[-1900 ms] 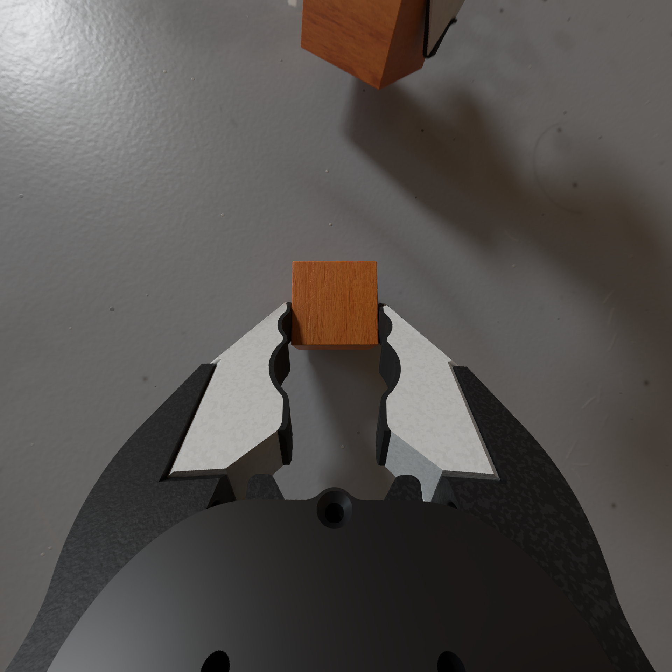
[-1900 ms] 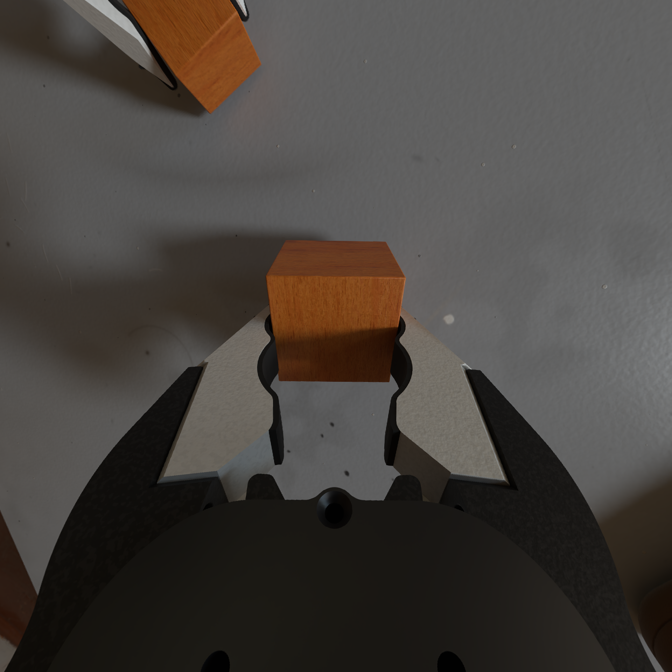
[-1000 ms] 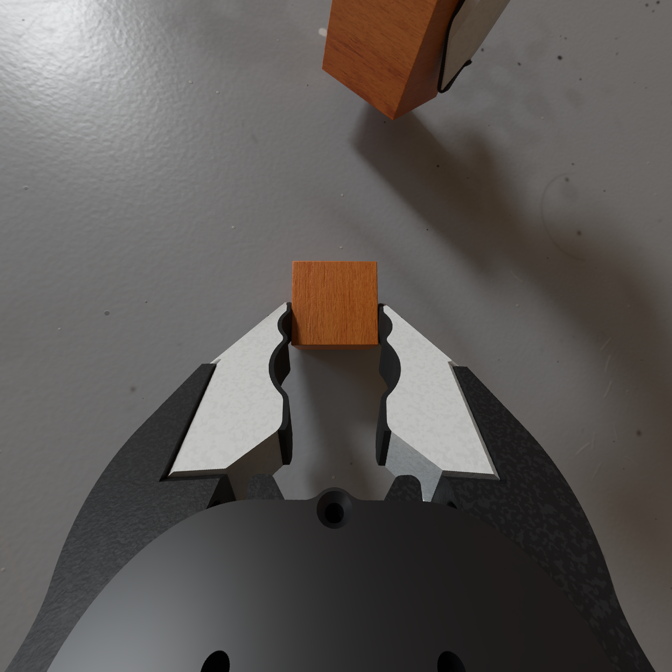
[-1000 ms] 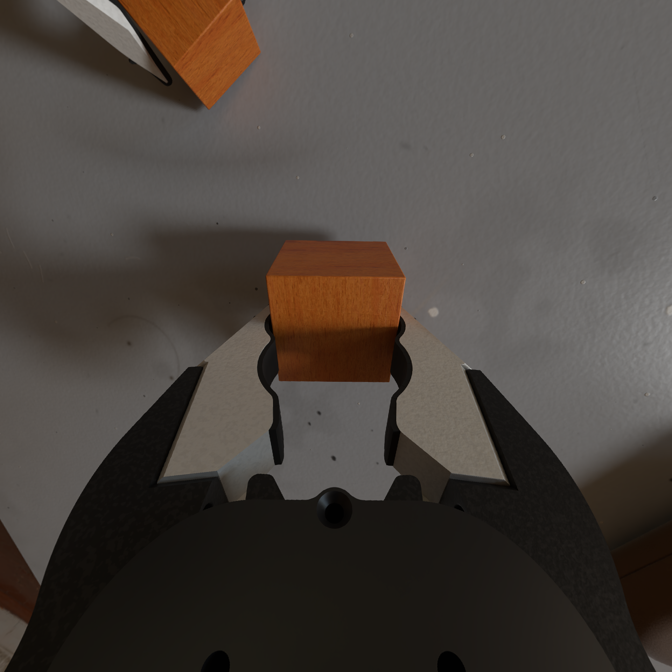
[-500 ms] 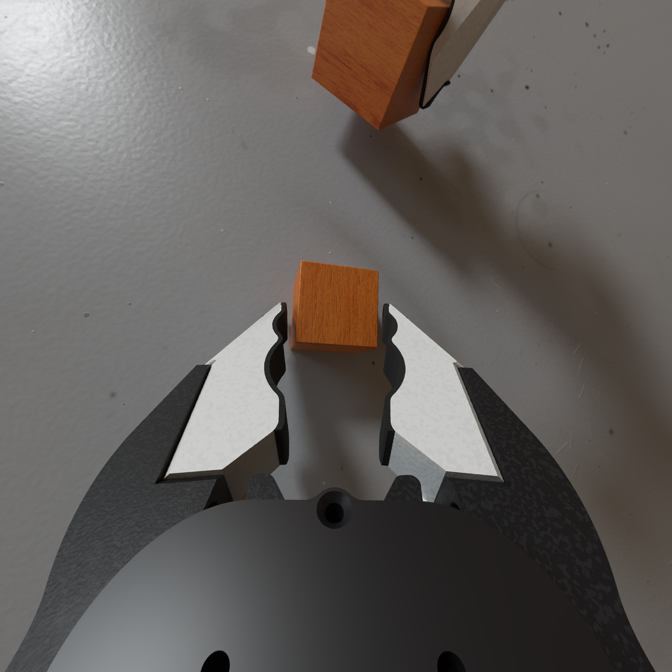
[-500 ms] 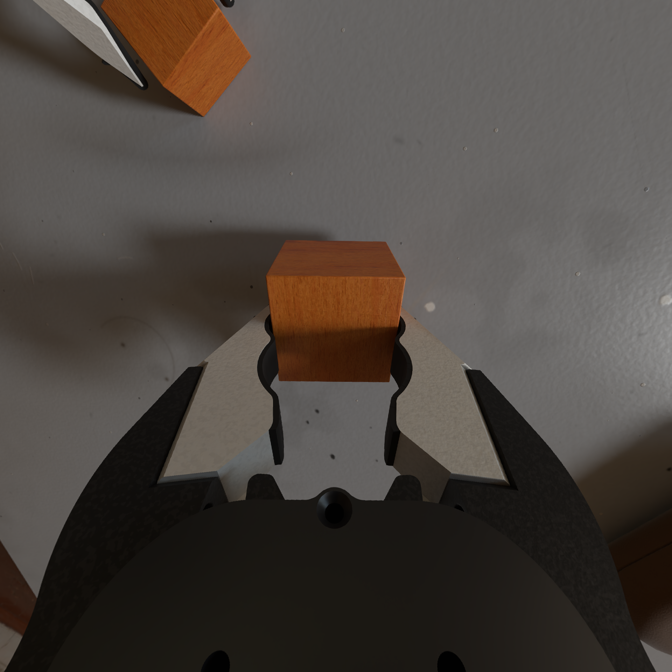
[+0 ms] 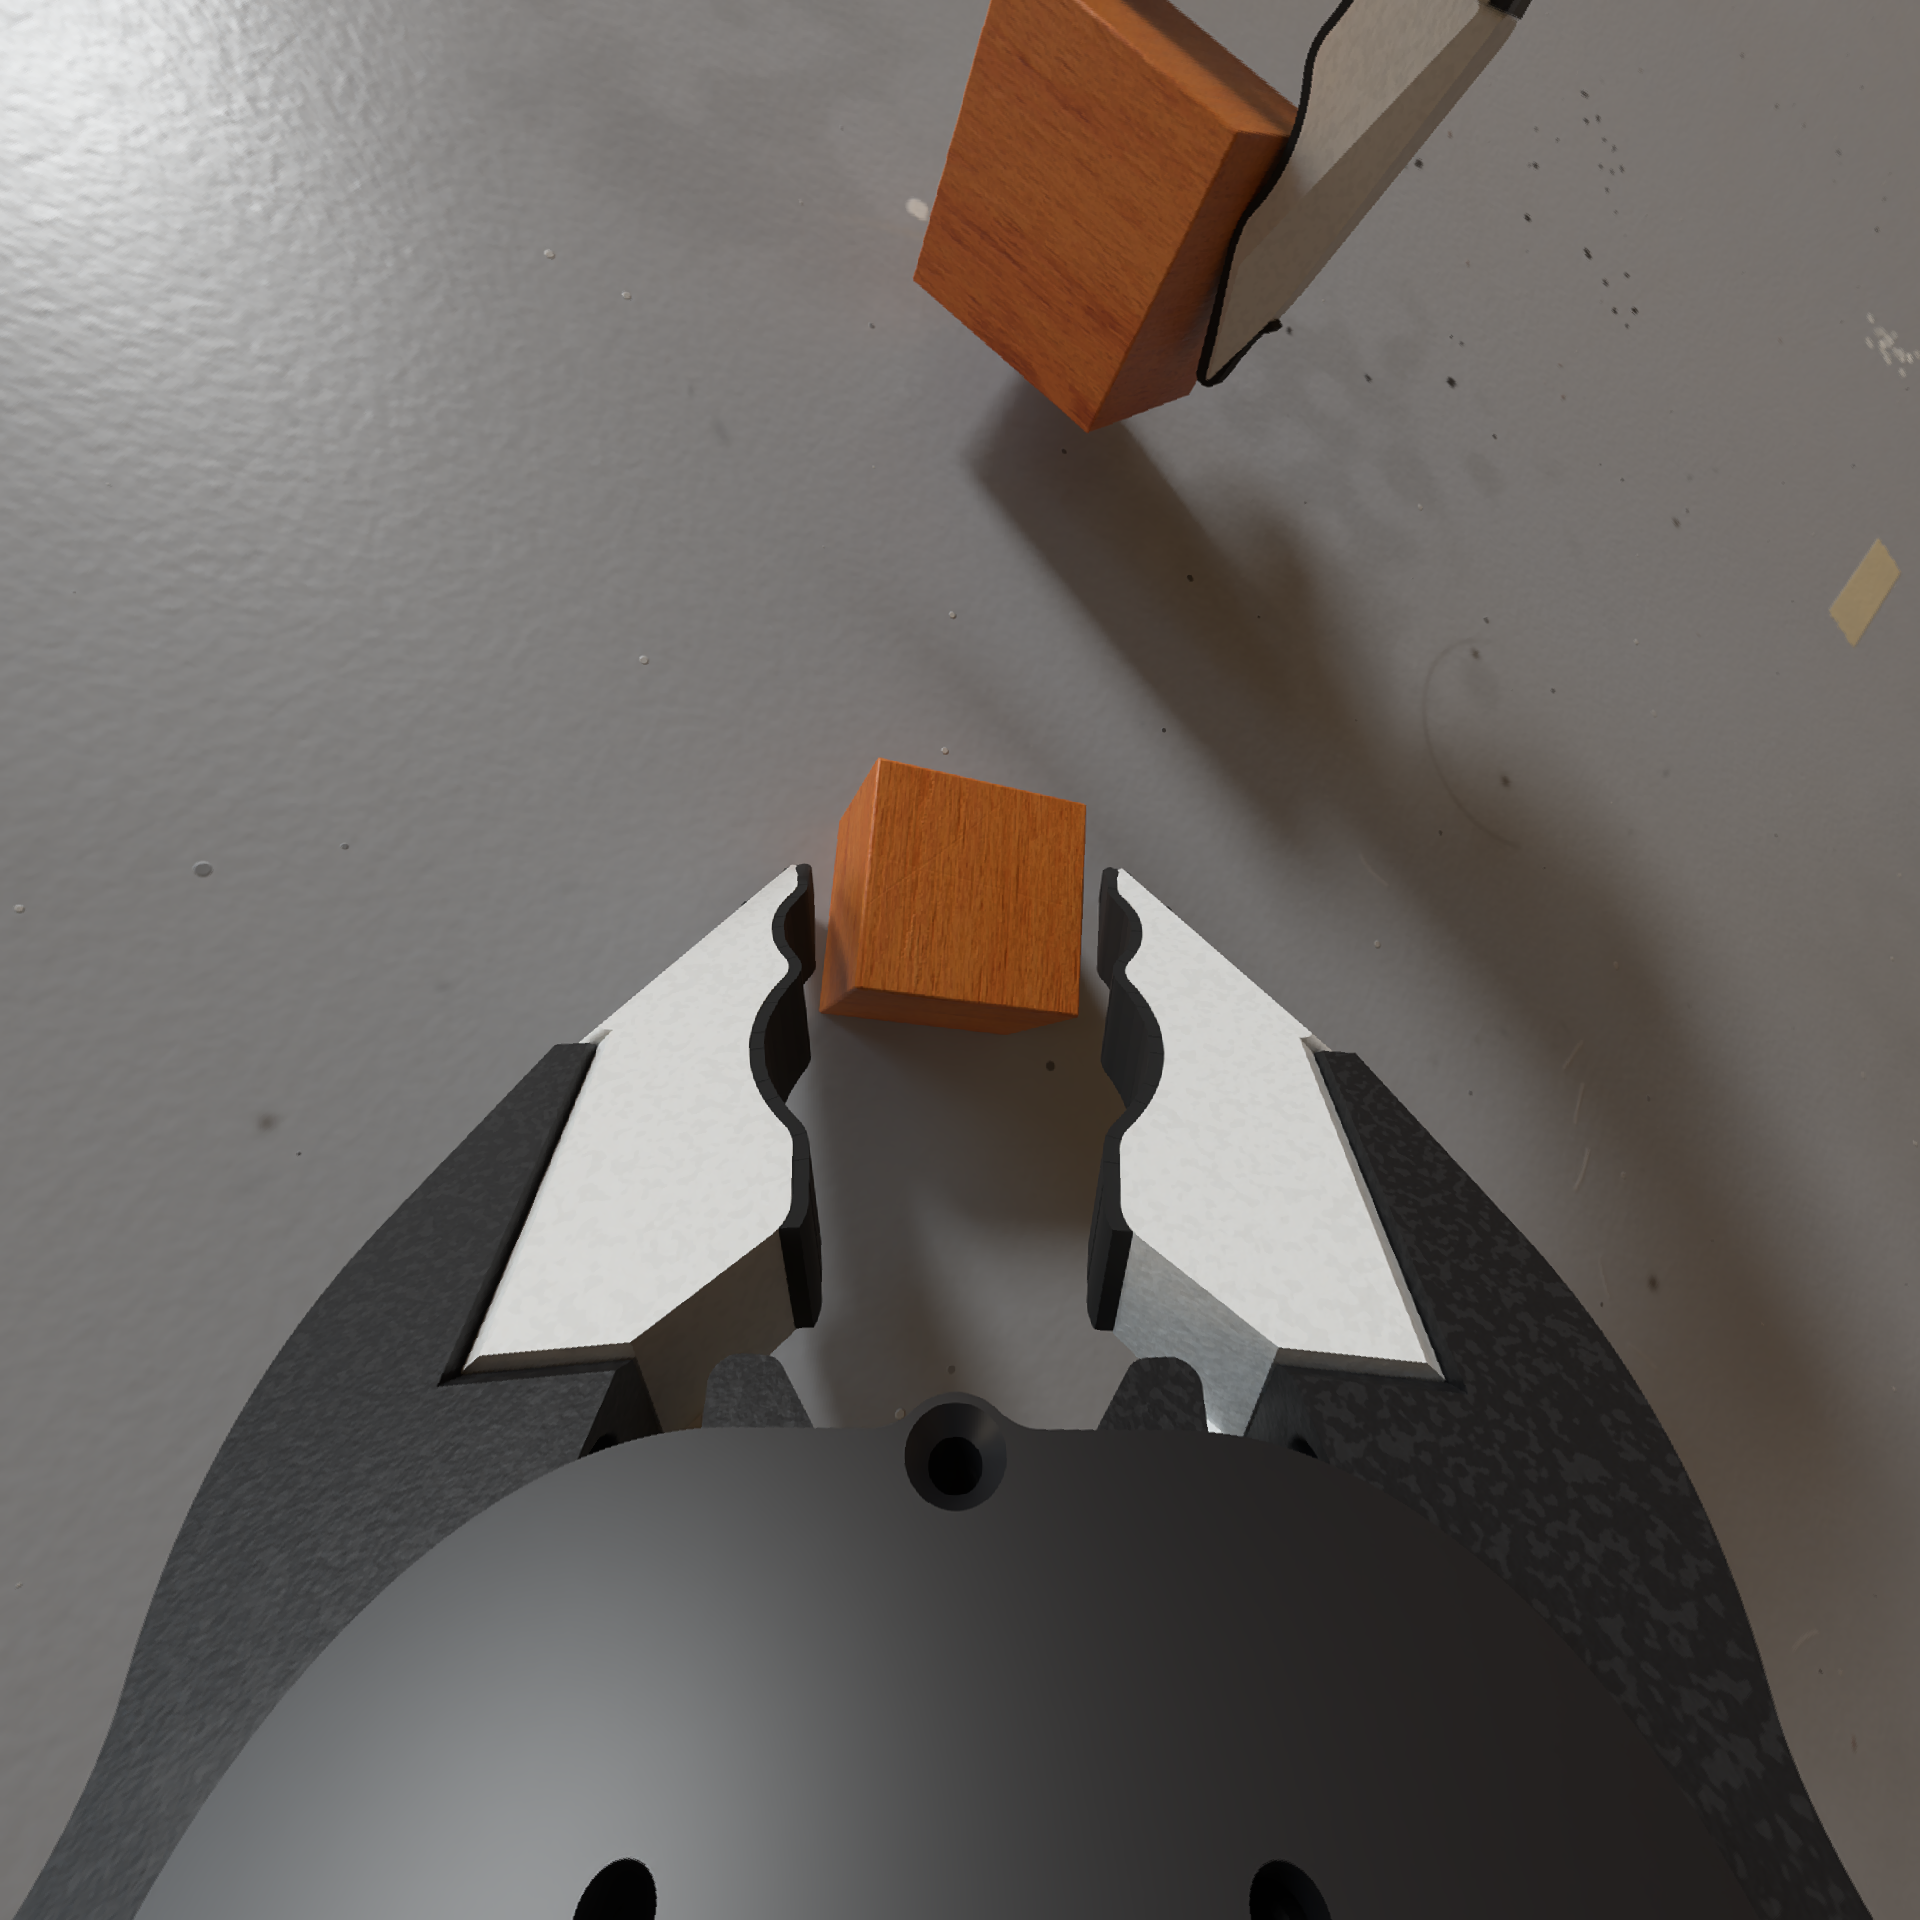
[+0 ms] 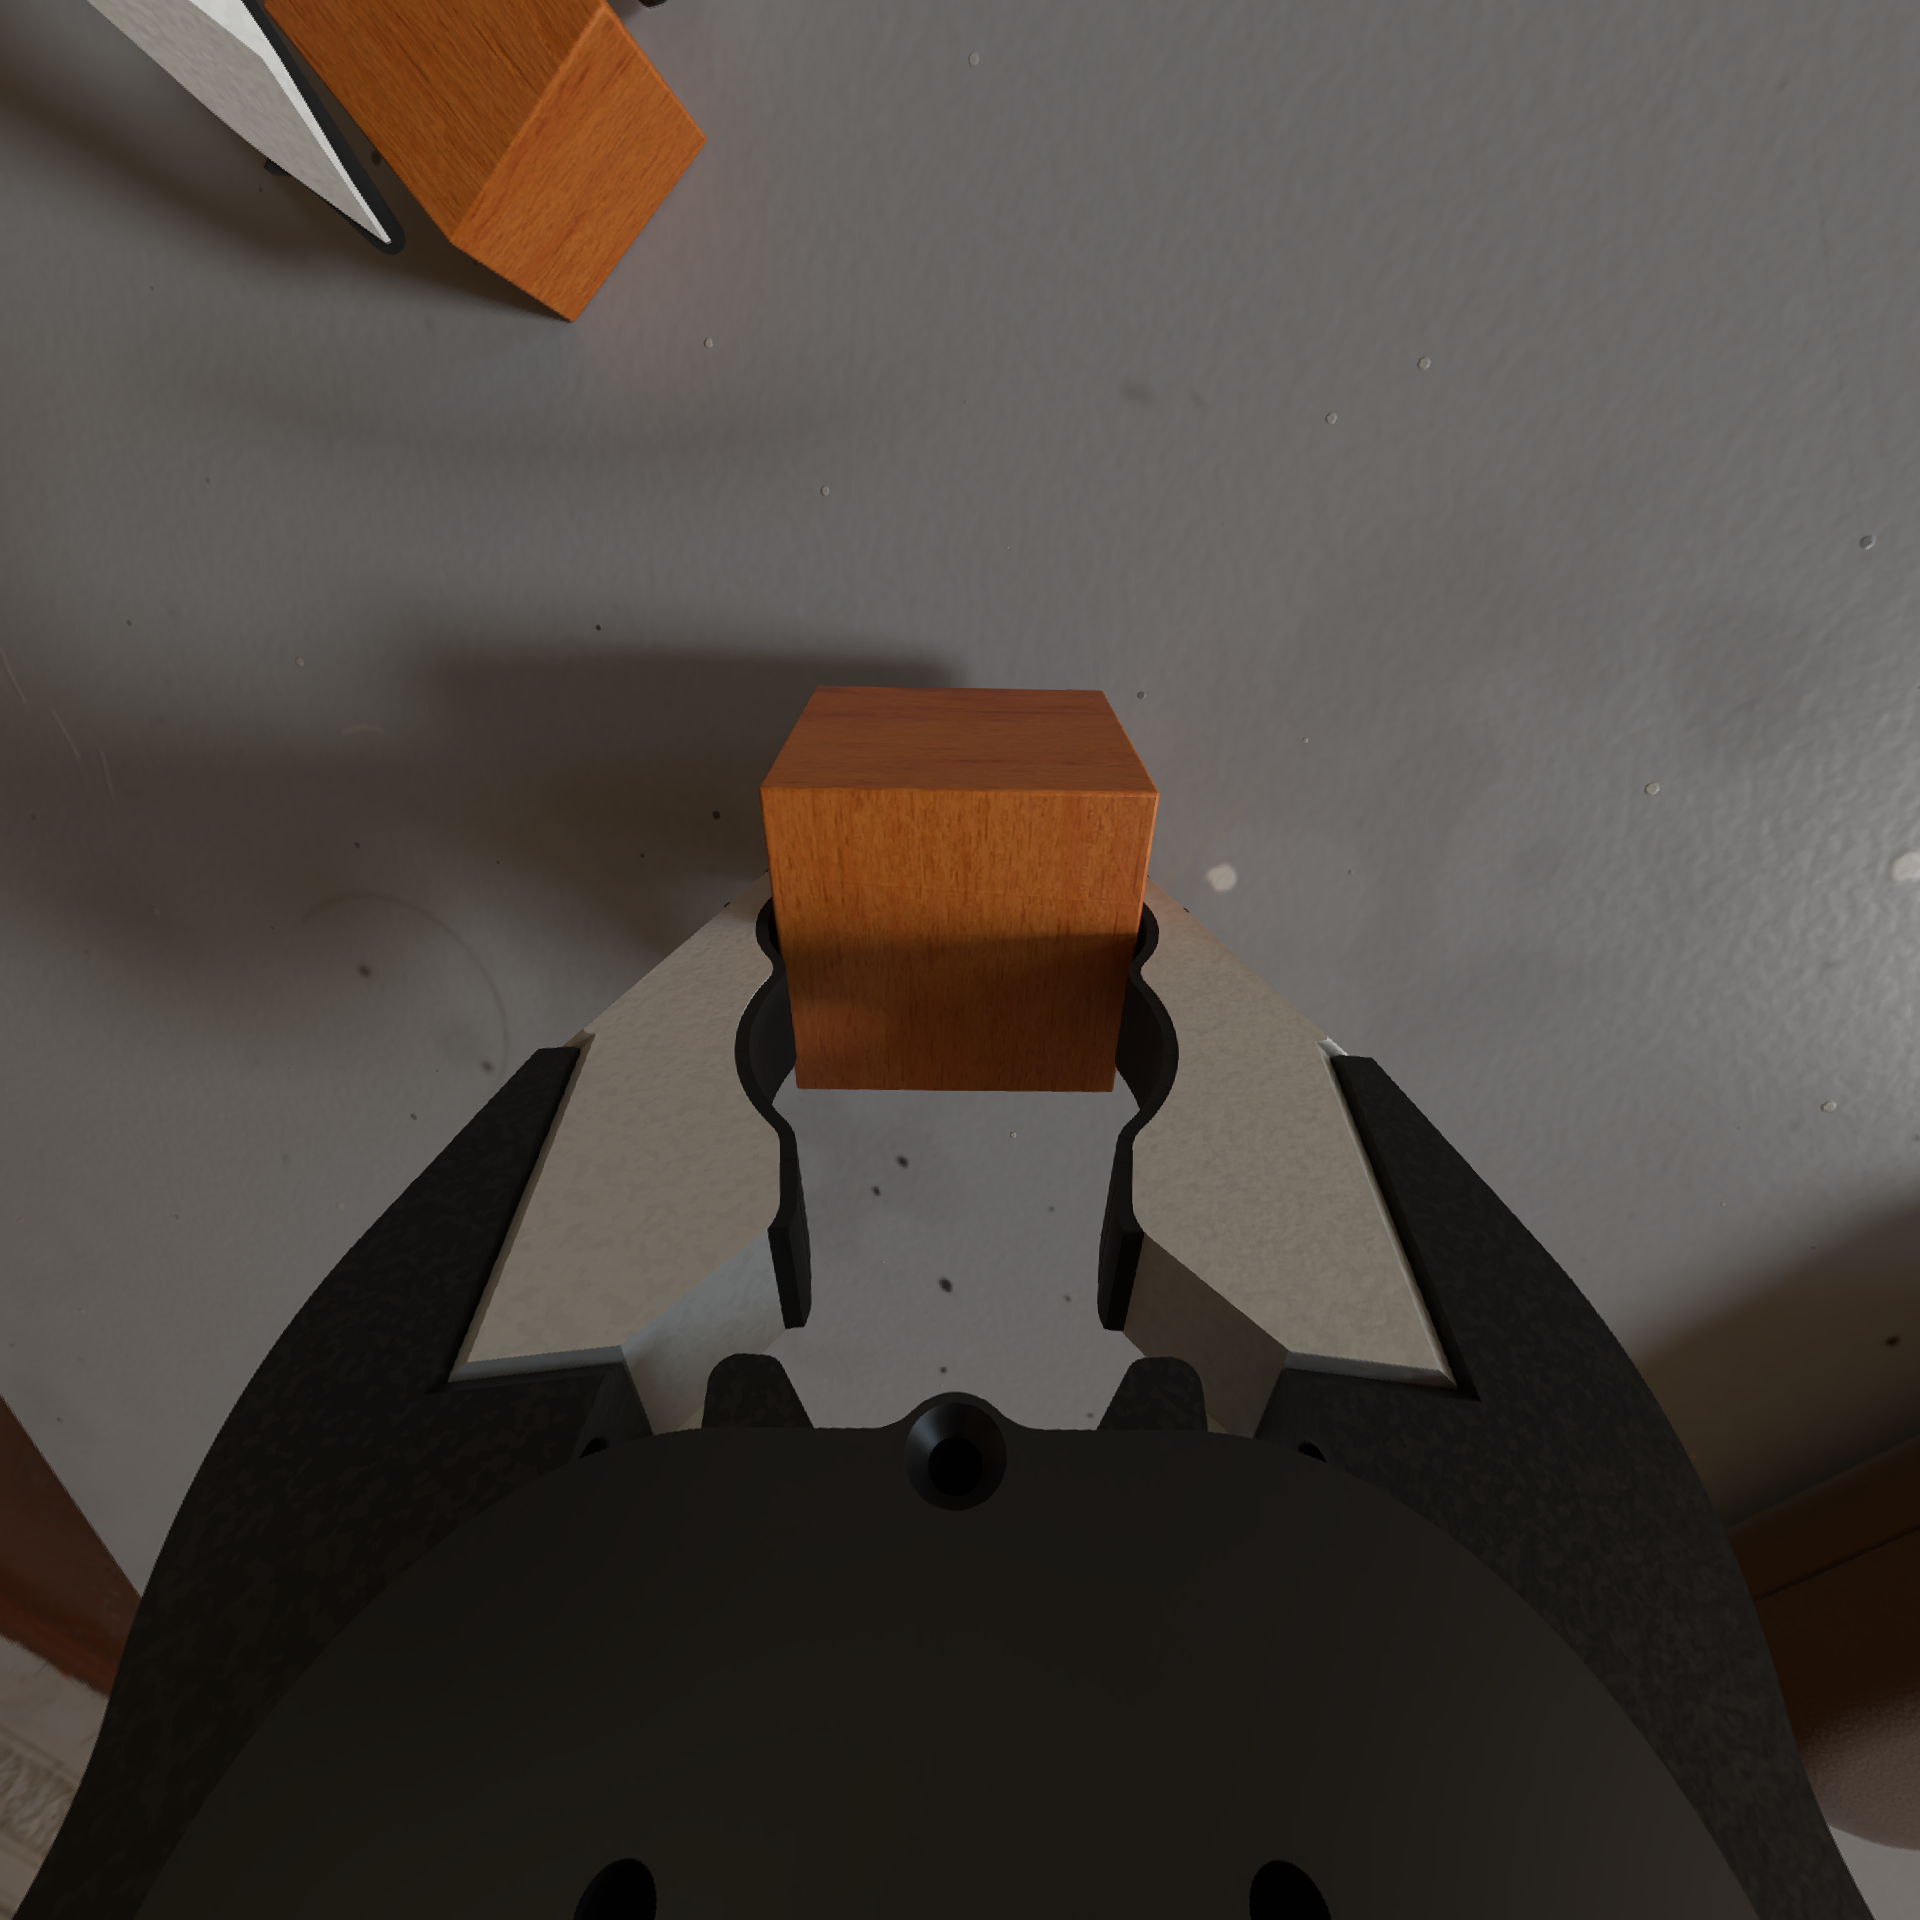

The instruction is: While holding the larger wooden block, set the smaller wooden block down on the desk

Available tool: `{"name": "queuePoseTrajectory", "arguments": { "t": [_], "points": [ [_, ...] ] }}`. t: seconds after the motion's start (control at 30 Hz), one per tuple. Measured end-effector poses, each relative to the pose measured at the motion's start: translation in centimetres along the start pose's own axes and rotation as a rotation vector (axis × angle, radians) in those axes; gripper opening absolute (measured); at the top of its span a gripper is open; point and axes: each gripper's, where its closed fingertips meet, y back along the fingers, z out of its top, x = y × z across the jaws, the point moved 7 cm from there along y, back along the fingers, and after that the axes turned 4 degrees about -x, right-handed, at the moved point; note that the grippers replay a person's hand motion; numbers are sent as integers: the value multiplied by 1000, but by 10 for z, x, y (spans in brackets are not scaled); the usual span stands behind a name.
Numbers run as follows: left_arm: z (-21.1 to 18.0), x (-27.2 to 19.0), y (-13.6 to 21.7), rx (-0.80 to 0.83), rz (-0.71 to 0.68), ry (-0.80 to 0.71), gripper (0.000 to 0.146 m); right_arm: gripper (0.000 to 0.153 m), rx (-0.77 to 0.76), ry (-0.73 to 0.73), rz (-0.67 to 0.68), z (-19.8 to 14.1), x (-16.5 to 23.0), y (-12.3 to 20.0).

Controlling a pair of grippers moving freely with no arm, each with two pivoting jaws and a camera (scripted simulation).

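Observation:
The smaller wooden block [image 7: 956, 909] rests on the grey desk [image 7: 416, 623], slightly turned, between the fingertips of my left gripper [image 7: 954, 883]. The gripper is open, with a narrow gap on each side of the block. My right gripper [image 8: 956, 914] is shut on the larger wooden block [image 8: 956, 894] and holds it above the desk. The larger block also shows at the top right of the left wrist view [image 7: 1091, 208], with one right finger [image 7: 1340, 177] against it. The smaller block [image 8: 488, 135] and a left finger [image 8: 260, 114] show at the top left of the right wrist view.
A small tan scrap of tape [image 7: 1865, 606] lies on the desk at the right. Brown wooden edges show beyond the desk at the lower left [image 8: 42, 1558] and lower right [image 8: 1829, 1579] of the right wrist view.
My left gripper has opened and let go of the smaller block, which now lies slightly turned between the fingers. My right gripper stays shut on the larger block.

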Motion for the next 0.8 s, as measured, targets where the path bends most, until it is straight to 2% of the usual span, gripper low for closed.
{"name": "queuePoseTrajectory", "arguments": {
  "t": [0.13, 0.23, 0.37, 0.47, 0.5, 0.53, 0.63, 0.7, 0.8],
  "points": [
    [-1, 1, 0, -5, 6, -5, 55, 61, 6, 1, -9, 0, 1, 0],
    [-1, 1, 0, 0, 42, -20, 48, 61, 4, 3, -24, 0, 2, 0],
    [0, 0, 0, 16, 71, -58, 47, 61, -28, -3, -38, -2, 3, -1],
    [-2, -3, 2, 20, 14, -100, 49, 61, -53, 2, -51, -6, 4, -1],
    [-2, -5, 4, 24, -40, -105, 57, 61, -59, -1, -50, -6, 4, -1],
    [-2, -7, 4, 32, -83, -104, 71, 61, -71, -7, -41, -5, 5, -1],
    [-1, -14, 0, 54, -73, -87, 118, 61, -88, -21, -21, -3, 6, -2],
    [-1, -15, -4, 77, 40, -133, 119, 61, -87, -19, -22, -3, 6, -2],
    [-2, -11, -7, 86, 125, -163, 99, 61, -81, -20, -17, -2, 6, -2]
  ]
}}
